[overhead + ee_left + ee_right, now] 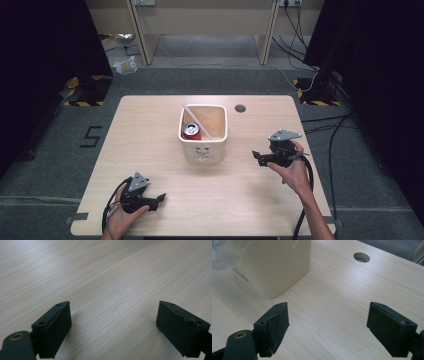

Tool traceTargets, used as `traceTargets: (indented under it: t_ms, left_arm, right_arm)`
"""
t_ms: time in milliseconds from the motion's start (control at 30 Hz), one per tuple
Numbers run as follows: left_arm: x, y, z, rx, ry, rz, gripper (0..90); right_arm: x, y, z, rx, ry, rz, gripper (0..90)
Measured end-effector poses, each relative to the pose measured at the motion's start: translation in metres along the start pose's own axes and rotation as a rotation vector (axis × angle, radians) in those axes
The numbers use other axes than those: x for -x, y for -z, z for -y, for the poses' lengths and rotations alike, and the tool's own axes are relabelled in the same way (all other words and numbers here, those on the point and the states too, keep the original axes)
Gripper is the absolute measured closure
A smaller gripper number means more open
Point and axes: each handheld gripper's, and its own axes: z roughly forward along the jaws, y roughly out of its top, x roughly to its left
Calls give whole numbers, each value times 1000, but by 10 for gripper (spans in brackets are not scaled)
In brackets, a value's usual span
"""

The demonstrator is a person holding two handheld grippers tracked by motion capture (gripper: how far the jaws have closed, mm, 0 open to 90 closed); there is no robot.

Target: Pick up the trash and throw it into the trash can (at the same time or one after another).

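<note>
The cream plastic bin [203,145] stands upright mid-tabletop [150,130], with a red soda can [191,131] and a white straw [196,120] lying inside it. It looks light and stiff, with smooth walls that would probably slip under a flat squeeze; a bite over the top rim, one jaw inside and one outside, seems the surest hold. The can is likely thin and easily dented, the straw flimsy.

The right claw [256,155] is spread wide and holds nothing. The bin sits just ahead of it and toward its left jaw, close but apart, as the right gripper view shows [274,267], with a round cable hole [361,257] farther off.

The left claw [162,198] is also spread and empty over bare wood; the bin lies well ahead of it, to its right.
</note>
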Motion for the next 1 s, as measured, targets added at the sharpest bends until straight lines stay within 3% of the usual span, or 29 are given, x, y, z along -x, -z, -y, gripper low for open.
traceTargets:
  t_ms: [267,467,1000]
  left_arm:
    - [0,0,0,0,0,0,121]
    - [0,0,0,0,0,0,121]
    - [0,0,0,0,0,-1,121]
  right_arm:
    - [-14,-1,10,-4,26,16,182]
    - [-20,-3,17,-14,27,0,184]
    - [-19,-5,41,-15,-29,-32,183]
